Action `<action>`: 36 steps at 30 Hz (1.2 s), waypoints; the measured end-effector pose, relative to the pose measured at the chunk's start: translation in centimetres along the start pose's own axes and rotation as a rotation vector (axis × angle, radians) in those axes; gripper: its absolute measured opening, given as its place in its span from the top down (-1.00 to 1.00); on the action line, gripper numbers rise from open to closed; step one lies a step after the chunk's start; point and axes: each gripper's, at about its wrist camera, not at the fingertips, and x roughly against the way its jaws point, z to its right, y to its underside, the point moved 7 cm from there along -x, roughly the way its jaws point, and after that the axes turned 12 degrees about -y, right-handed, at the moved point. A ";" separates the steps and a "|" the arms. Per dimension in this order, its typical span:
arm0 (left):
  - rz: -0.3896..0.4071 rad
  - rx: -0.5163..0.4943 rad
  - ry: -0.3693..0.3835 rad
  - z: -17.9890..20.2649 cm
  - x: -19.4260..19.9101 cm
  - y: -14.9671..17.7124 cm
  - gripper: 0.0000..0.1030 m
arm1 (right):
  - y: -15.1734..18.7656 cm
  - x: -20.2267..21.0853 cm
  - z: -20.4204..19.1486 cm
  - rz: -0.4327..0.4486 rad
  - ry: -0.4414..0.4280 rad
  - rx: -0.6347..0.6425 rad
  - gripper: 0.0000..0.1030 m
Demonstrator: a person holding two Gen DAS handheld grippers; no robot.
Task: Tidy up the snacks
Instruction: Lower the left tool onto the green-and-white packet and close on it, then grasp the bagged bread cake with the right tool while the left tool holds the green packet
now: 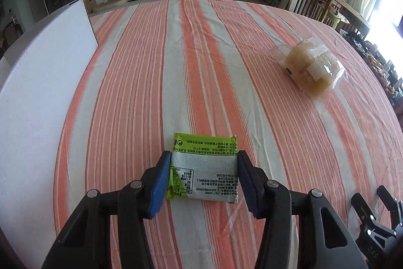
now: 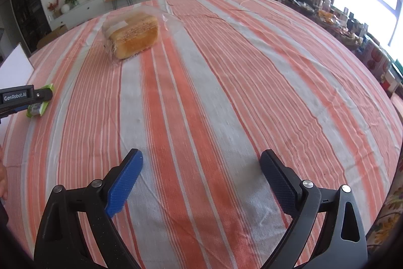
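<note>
A green and silver snack packet (image 1: 204,169) lies flat on the striped tablecloth (image 1: 201,67). My left gripper (image 1: 204,160) has its blue pads against both sides of the packet. The packet also shows at the left edge of the right wrist view (image 2: 40,107), partly hidden by the left gripper (image 2: 25,97). A loaf of bread in a clear bag (image 1: 312,68) lies at the right, far from the left gripper; it shows in the right wrist view (image 2: 132,35) at the far left. My right gripper (image 2: 201,163) is open and empty over the cloth.
A white board (image 1: 42,82) lies along the table's left side. The right gripper (image 1: 377,213) shows at the lower right of the left wrist view. A cluttered side table (image 2: 352,24) stands beyond the table's right edge.
</note>
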 end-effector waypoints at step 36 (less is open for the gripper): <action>0.095 -0.098 -0.028 0.1 0.7 3.7 -1.00 | 0.0 0.1 -0.2 0.000 -0.005 0.000 -0.88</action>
